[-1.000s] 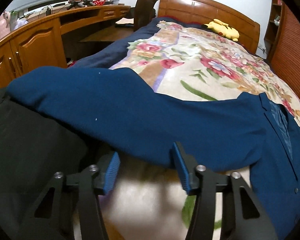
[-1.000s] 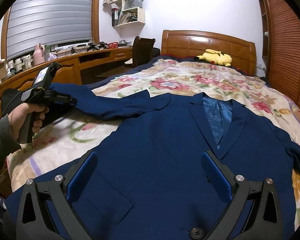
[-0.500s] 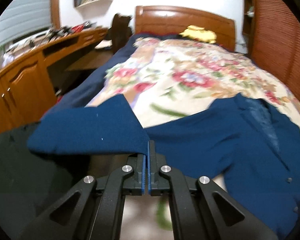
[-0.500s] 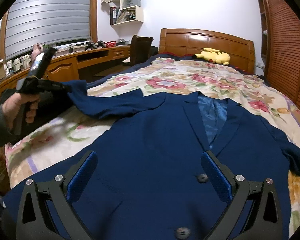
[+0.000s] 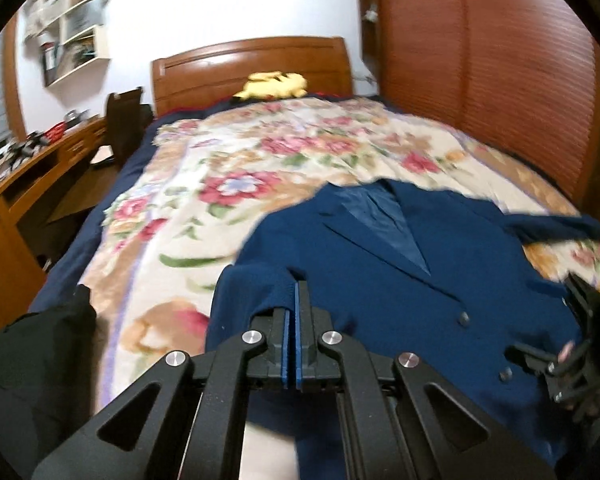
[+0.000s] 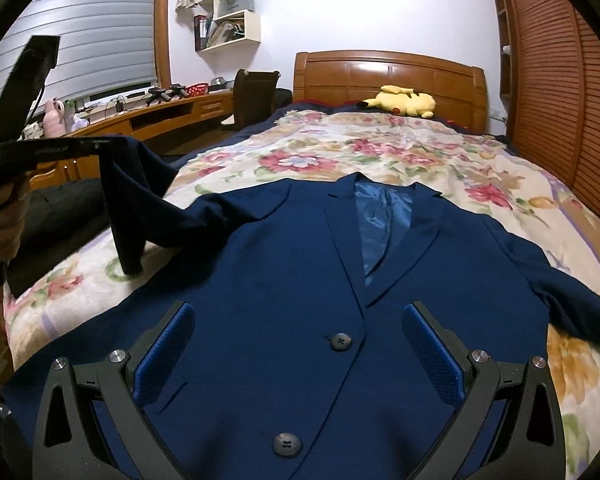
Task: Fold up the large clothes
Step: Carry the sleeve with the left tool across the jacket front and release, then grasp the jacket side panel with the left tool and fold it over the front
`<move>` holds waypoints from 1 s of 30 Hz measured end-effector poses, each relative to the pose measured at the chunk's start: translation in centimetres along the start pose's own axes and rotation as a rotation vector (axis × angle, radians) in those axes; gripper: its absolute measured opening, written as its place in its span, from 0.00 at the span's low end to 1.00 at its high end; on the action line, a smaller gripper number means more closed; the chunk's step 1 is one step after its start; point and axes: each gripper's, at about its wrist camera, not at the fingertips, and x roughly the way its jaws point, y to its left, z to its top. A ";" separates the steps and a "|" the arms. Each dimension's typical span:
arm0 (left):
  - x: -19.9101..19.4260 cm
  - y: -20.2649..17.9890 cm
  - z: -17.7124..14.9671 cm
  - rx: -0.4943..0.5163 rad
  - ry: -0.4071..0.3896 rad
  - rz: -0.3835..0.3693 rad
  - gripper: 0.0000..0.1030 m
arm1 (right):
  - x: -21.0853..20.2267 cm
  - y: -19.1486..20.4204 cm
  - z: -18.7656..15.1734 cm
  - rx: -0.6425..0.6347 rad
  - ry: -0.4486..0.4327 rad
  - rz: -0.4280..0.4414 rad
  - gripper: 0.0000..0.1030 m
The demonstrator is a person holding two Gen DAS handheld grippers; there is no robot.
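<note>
A navy blue blazer (image 6: 300, 272) lies face up on the floral bedspread (image 6: 380, 156), collar toward the headboard; it also shows in the left wrist view (image 5: 380, 280). My left gripper (image 5: 293, 292) is shut on the blazer's left sleeve (image 5: 252, 292), lifted above the bed and swung toward the blazer's body. In the right wrist view the left gripper (image 6: 100, 144) holds the sleeve (image 6: 140, 200) hanging from it. My right gripper (image 6: 296, 344) is open and empty, hovering over the blazer's front near its buttons. The other sleeve (image 6: 572, 296) lies out to the right.
A black garment (image 5: 32, 360) lies at the bed's left edge. A yellow plush toy (image 6: 404, 101) sits by the wooden headboard (image 6: 384, 76). A wooden desk (image 6: 160, 116) and a dark chair (image 6: 256, 96) stand left of the bed; slatted wooden doors (image 6: 556, 92) run along the right.
My left gripper closed on the sleeve, lifted it and carried it rightward toward the blazer's body. My right gripper stayed open and moved slightly forward over the blazer front.
</note>
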 end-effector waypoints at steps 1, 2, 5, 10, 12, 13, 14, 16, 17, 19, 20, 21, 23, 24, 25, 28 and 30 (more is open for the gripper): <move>0.1 -0.4 -0.2 0.011 0.009 0.002 0.03 | 0.0 0.1 0.0 0.003 0.002 0.007 1.00; 0.3 -0.9 -0.9 0.027 0.024 -0.001 0.06 | -0.1 0.1 0.0 0.003 0.004 0.012 1.00; -0.1 -1.8 -2.4 0.043 0.038 -0.023 0.32 | -0.3 0.6 -0.3 -0.006 0.012 0.009 1.00; -1.7 -3.1 -4.9 0.068 0.041 -0.056 0.65 | -0.9 0.2 -0.4 -0.015 0.001 0.021 1.00; -2.3 -3.2 -5.6 0.053 0.033 -0.066 0.78 | -1.0 -0.2 -0.2 -0.022 -0.004 0.033 1.00; -2.9 -3.0 -6.0 0.047 0.027 -0.068 0.78 | -1.0 -0.3 -0.1 -0.024 -0.009 0.037 1.00; -3.3 -2.9 -6.3 0.043 0.022 -0.065 0.78 | -1.1 -0.2 -0.1 -0.028 -0.014 0.039 1.00; -4.3 -2.4 -6.8 0.022 0.002 -0.049 0.78 | -1.2 0.0 -0.2 -0.037 -0.020 0.042 1.00; -4.8 -2.0 -7.1 0.010 -0.012 -0.038 0.78 | -1.3 0.1 -0.3 -0.040 -0.022 0.046 1.00; -5.2 -1.2 -7.6 -0.005 -0.022 -0.009 0.78 | -1.3 0.1 -0.4 -0.047 -0.026 0.053 1.00; -5.1 -0.6 -7.9 -0.011 -0.018 0.012 0.78 | -1.2 0.1 -0.3 -0.051 -0.027 0.055 1.00; -4.9 -0.1 -8.2 -0.019 -0.014 0.026 0.78 | -1.1 0.3 -0.3 -0.056 -0.026 0.060 0.99; -4.1 1.3 -8.5 -0.054 0.006 0.051 0.78 | -0.9 0.6 -0.4 -0.066 -0.022 0.073 0.98; -3.5 2.1 -8.7 -0.074 0.020 0.062 0.78 | -0.8 0.8 -0.4 -0.072 -0.017 0.081 0.98; -2.9 2.9 -8.9 -0.097 0.032 0.062 0.78 | -0.7 1.1 -0.6 -0.080 -0.013 0.091 0.98; -1.6 4.3 -9.7 -0.132 0.066 0.066 0.78 | -0.5 1.5 -0.5 -0.103 -0.008 0.133 0.98; -0.5 4.8 -10.2 -0.130 0.080 0.095 0.78 | -0.4 1.8 -0.6 -0.116 -0.005 0.139 0.98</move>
